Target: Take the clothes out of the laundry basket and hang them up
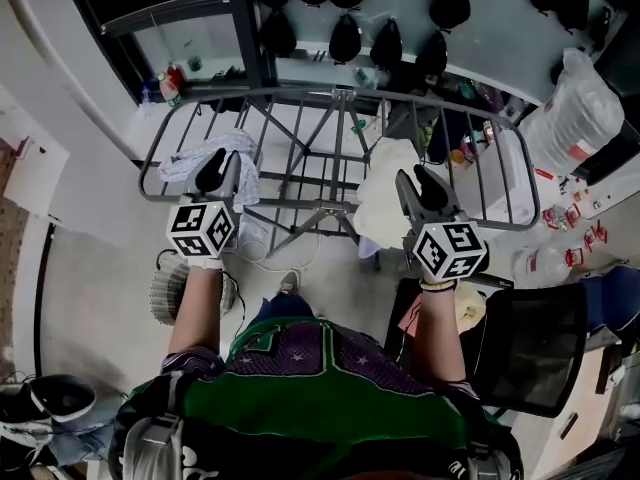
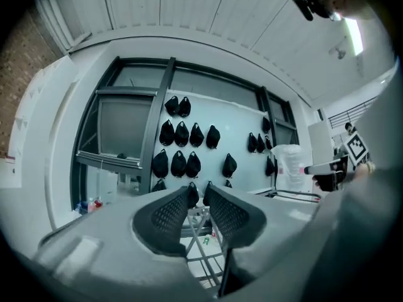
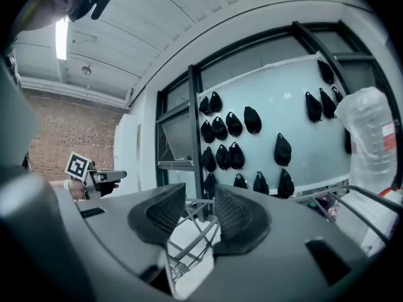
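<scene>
Working between garments, seemingly | likely laundry basket [image 1: 163, 293] at 8 o'clock | left gripper [image 1: 220, 173], right gripper [image 1: 420, 186]: jaws slightly apart, empty | patterned cloth [image 1: 190, 163] 11 o'clock, white cloth [image 1: 380, 193] 1 o'clock, draped on drying rack [image 1: 300, 91] | next: reach down to basket.

One drying rack, and a count of what stands round it.
On the drying rack [image 1: 500, 138] hang two pieces of laundry: a patterned cloth [image 1: 195, 158] at its left end and a cream cloth [image 1: 380, 193] near its middle. Two grippers, left gripper [image 1: 220, 165] and right gripper [image 1: 412, 176], are over it. At least fourteen black pouches [image 1: 345, 38] hang on the wall behind it. Near its left end is one basket [image 1: 165, 290], near its right end one black chair [image 1: 530, 348], and past that end one clear plastic bag [image 1: 580, 108].
</scene>
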